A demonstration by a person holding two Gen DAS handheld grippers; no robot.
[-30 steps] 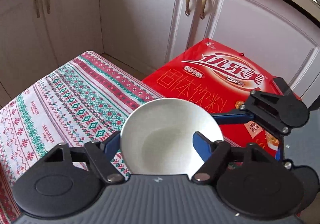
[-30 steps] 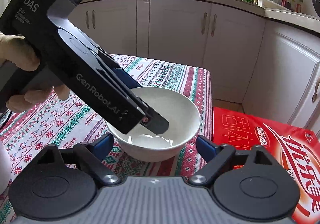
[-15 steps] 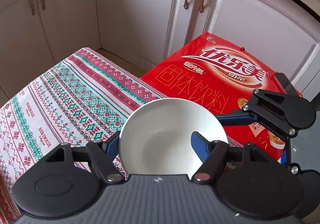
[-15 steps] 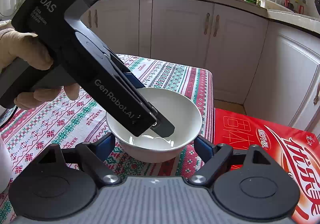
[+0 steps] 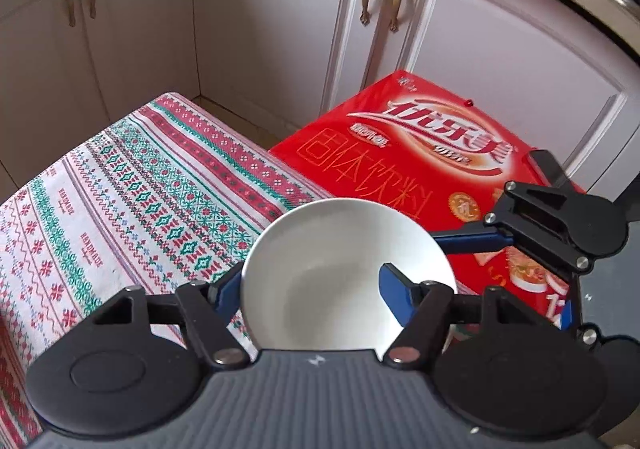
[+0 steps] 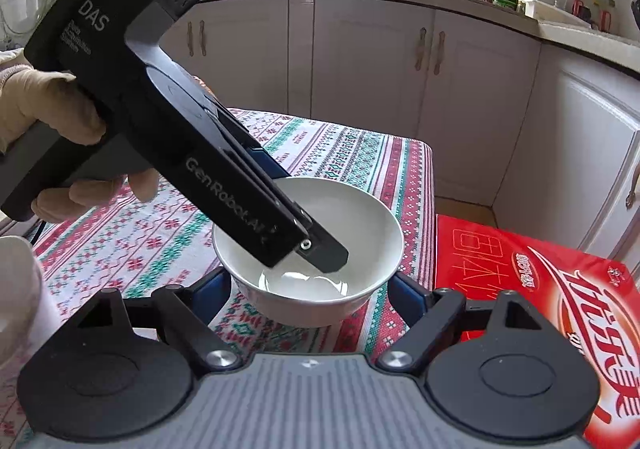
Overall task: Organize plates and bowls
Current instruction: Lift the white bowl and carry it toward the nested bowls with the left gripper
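Observation:
A white bowl [image 5: 344, 273] [image 6: 316, 249] is near the table's right edge, above the patterned tablecloth [image 5: 120, 209]. My left gripper [image 5: 308, 289] straddles the bowl's left rim, one blue finger outside [image 5: 226, 295] and one inside [image 5: 396, 297]; it looks shut on the rim. In the right wrist view the left gripper's body [image 6: 224, 189] reaches down into the bowl. My right gripper [image 6: 310, 293] is open, its fingers on either side of the bowl's base, not clearly touching. It also shows in the left wrist view [image 5: 472, 239] to the right of the bowl.
A red printed carton [image 5: 432, 165] [image 6: 532, 281] lies just beyond the table's right edge. White kitchen cabinets [image 6: 360, 89] stand behind. A pale white object [image 6: 16, 289] sits at the left edge of the right wrist view.
The bowl in my left gripper has shifted slightly right toward the table edge. My right gripper has stayed around the bowl, open.

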